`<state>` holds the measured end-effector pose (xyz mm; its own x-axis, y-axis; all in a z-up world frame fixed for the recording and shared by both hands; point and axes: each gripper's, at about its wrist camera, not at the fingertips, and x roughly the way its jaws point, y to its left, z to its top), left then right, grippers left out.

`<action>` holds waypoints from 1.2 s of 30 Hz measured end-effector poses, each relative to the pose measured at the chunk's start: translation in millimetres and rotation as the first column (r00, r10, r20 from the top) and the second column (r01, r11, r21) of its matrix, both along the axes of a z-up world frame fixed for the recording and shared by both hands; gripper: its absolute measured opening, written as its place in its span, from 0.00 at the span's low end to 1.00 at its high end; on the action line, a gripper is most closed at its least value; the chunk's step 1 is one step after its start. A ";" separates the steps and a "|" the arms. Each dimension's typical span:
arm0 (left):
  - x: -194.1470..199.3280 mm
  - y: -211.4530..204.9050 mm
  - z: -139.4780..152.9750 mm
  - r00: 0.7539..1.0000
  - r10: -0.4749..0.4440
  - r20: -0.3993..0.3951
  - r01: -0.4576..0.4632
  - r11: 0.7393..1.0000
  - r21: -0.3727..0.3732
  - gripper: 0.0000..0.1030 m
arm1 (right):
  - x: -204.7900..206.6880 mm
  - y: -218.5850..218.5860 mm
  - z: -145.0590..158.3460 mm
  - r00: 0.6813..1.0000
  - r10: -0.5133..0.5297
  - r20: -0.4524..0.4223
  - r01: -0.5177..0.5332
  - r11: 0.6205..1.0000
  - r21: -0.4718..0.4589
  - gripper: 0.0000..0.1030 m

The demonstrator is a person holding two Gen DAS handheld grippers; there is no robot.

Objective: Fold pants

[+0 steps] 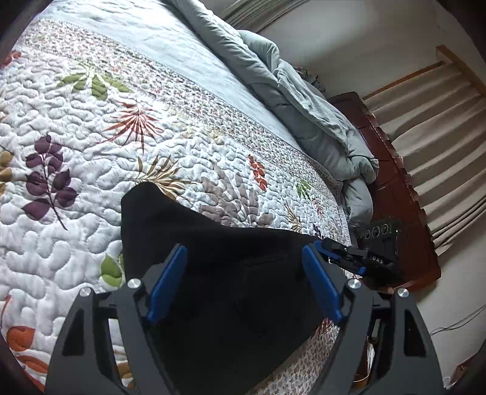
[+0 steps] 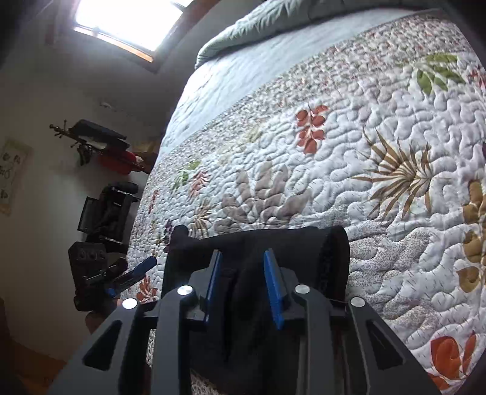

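Note:
The black pants (image 1: 218,249) lie near the edge of a quilted, leaf-patterned bedspread (image 1: 91,127). My left gripper (image 1: 243,252) is open above them, its blue pads (image 1: 168,282) spread wide with black cloth beneath. In the right wrist view the pants (image 2: 303,243) lie bunched, with a ribbed waistband on the right side. My right gripper (image 2: 241,258) has its blue pads (image 2: 273,288) partly closed with black cloth between them. The right gripper also shows in the left wrist view (image 1: 346,255), and the left gripper in the right wrist view (image 2: 133,273).
A rumpled grey-blue duvet (image 1: 303,100) lies along the bed's far side. A dark red wooden headboard (image 1: 395,188) and curtains (image 1: 440,127) stand beyond it. Black bags and a red item (image 2: 112,170) sit by the wall under a bright window (image 2: 127,21).

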<state>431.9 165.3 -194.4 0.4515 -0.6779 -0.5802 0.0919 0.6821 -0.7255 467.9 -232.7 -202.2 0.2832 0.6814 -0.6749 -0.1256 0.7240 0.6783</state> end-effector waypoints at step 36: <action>-149.9 23.7 -16.7 0.998 0.056 -0.028 -0.056 0.998 0.020 0.96 | -152.0 -87.2 -19.4 0.996 -0.094 -0.012 0.094 0.987 0.127 0.45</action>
